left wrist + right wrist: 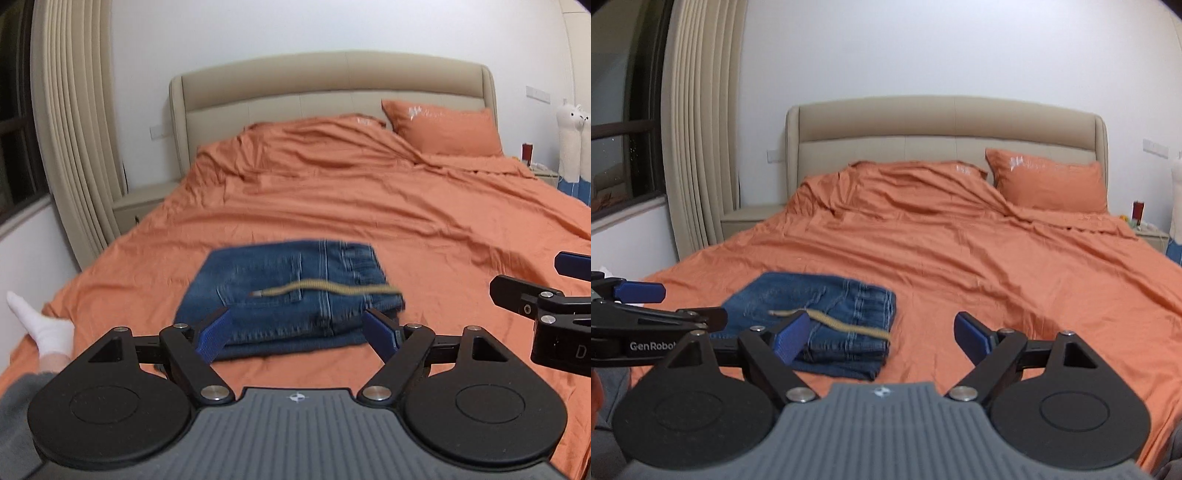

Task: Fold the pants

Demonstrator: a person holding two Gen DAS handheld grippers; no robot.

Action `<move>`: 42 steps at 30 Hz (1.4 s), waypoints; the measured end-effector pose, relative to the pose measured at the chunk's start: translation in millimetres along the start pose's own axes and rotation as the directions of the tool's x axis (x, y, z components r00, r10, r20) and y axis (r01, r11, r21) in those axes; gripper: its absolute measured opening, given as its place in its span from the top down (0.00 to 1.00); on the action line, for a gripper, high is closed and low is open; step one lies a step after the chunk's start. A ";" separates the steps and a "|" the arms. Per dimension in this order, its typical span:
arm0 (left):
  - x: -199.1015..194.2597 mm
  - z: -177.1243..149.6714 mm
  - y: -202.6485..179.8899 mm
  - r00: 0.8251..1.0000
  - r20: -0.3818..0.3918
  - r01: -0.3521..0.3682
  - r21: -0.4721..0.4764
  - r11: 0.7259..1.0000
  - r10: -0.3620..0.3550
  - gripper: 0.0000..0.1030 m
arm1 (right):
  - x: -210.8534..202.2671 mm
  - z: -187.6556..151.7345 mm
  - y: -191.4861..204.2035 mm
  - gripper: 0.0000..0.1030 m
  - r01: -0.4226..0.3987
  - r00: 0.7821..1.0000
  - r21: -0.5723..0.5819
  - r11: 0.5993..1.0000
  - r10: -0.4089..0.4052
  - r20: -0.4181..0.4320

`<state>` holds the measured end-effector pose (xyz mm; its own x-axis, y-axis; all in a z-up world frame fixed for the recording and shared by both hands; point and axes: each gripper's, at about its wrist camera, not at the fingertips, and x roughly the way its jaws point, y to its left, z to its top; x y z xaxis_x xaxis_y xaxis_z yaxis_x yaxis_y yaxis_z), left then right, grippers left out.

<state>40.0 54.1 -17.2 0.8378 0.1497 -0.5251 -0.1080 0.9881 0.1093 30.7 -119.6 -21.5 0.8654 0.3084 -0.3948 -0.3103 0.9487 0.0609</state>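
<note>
Left tongs (pixel 297 332) and right tongs (pixel 882 338) gape wide, empty, above folded jeans (pixel 291 291).

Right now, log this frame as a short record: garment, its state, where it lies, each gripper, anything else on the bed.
garment: blue jeans
state: folded into a compact stack, tan cord lying across the top
surface: orange bedsheet, near the foot of the bed
left gripper: open, holding nothing
right gripper: open, holding nothing
also on bed: orange pillow by the headboard
</note>
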 end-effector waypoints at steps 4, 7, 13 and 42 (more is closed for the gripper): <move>6.7 -17.8 2.1 0.998 -0.060 -0.003 -0.020 1.000 0.002 0.09 | 14.8 -12.2 1.4 0.21 -0.006 0.999 -0.001 1.000 0.006 -0.046; 11.4 -23.8 3.3 0.996 -0.084 -0.019 -0.026 0.999 0.016 0.09 | 23.4 -18.0 4.3 0.21 -0.024 0.997 0.000 1.000 0.024 -0.077; 16.3 -27.6 7.0 0.993 -0.113 -0.021 -0.051 0.998 0.015 0.09 | 36.5 -24.9 13.3 0.21 -0.044 0.991 0.005 0.999 0.045 -0.124; 15.2 -29.1 6.5 0.994 -0.104 -0.049 -0.044 0.998 0.044 0.09 | 33.5 -21.6 19.2 0.21 -0.037 0.993 -0.011 0.999 0.035 -0.115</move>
<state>36.4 63.9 -49.0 0.7719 0.1963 -0.6046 -0.1728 0.9801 0.0975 45.2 -92.5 -53.3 0.8031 0.3319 -0.4948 -0.3464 0.9358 0.0653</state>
